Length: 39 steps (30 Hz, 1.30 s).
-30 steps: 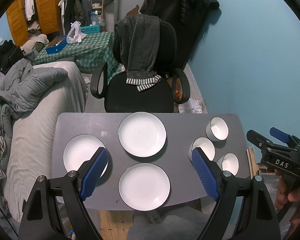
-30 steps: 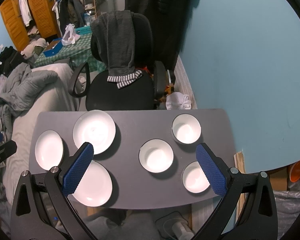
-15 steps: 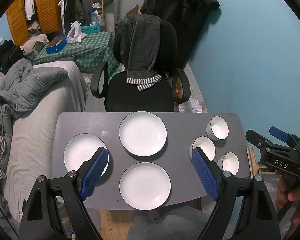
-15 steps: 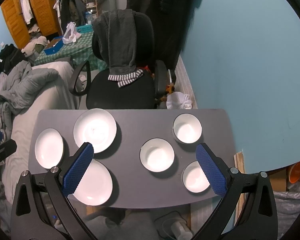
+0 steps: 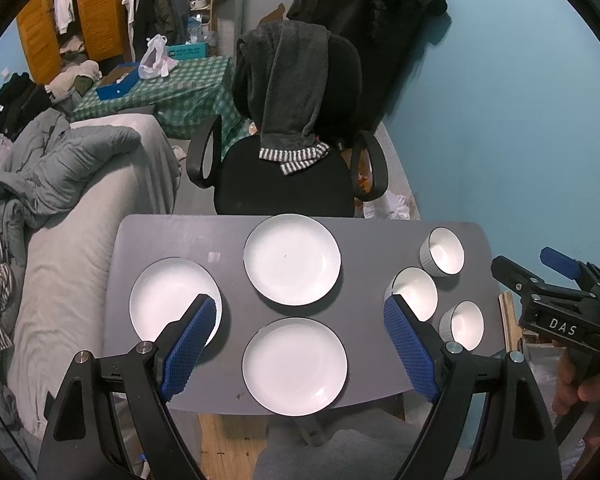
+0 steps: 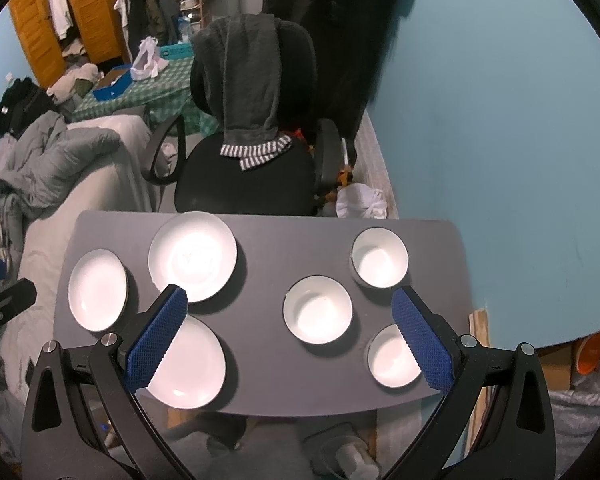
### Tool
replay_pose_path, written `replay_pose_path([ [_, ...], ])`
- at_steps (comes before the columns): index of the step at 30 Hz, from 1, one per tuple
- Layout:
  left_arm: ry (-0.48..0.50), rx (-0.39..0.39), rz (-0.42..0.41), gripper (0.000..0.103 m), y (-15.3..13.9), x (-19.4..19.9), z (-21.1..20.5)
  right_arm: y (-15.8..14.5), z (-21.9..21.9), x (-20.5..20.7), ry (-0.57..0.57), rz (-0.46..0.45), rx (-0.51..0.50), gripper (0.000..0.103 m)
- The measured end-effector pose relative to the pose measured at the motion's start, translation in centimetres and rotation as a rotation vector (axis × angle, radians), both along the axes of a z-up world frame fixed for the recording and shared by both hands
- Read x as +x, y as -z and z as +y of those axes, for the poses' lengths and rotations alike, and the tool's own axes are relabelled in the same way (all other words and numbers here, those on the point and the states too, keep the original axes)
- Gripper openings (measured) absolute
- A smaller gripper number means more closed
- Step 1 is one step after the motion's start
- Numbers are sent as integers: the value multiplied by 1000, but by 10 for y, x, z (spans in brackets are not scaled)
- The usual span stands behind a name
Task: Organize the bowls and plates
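Observation:
Three white plates lie flat on a grey table [image 5: 372,248]: a far plate [image 5: 292,259], a near plate [image 5: 295,366] and a left plate [image 5: 168,298]. Three white bowls stand at the right: a far bowl [image 6: 380,257], a middle bowl [image 6: 318,309] and a near bowl [image 6: 392,358]. My left gripper [image 5: 298,320] hangs open above the near plate, holding nothing. High over the middle bowl, my right gripper [image 6: 290,316] is open and empty too. The right gripper's body [image 5: 556,300] shows at the left wrist view's right edge, held by a hand [image 5: 584,396].
A black office chair [image 5: 288,176] draped with a dark garment stands behind the table. A grey bed [image 5: 72,208] with bedding flanks the table's left. The blue wall [image 5: 500,120] runs along the right. A checked table [image 5: 172,92] and a wardrobe sit far back.
Both wrist views have shifted very slightly; the plates and bowls sit where they were and both grippers stay open.

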<state>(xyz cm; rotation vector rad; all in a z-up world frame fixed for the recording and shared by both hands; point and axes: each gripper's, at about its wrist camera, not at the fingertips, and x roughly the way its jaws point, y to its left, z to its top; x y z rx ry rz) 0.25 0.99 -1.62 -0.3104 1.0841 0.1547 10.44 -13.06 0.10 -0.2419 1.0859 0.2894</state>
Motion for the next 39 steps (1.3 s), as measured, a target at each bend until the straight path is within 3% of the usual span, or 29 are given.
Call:
replay_pose_path([
  [11,-56,19,26,87,11,-9,14,14,35,1,-101,23,21,101],
  [23,-165,23,103,87,47,-32,36,39,90,-3,-262,37,-2,101],
  [33,-247,2,149,87,93,-58,57,84,118,-3,-376,115,27,101],
  [39,-264,-10,181,87,122,-63,58,116,129,-7,-431,155,-5,101],
])
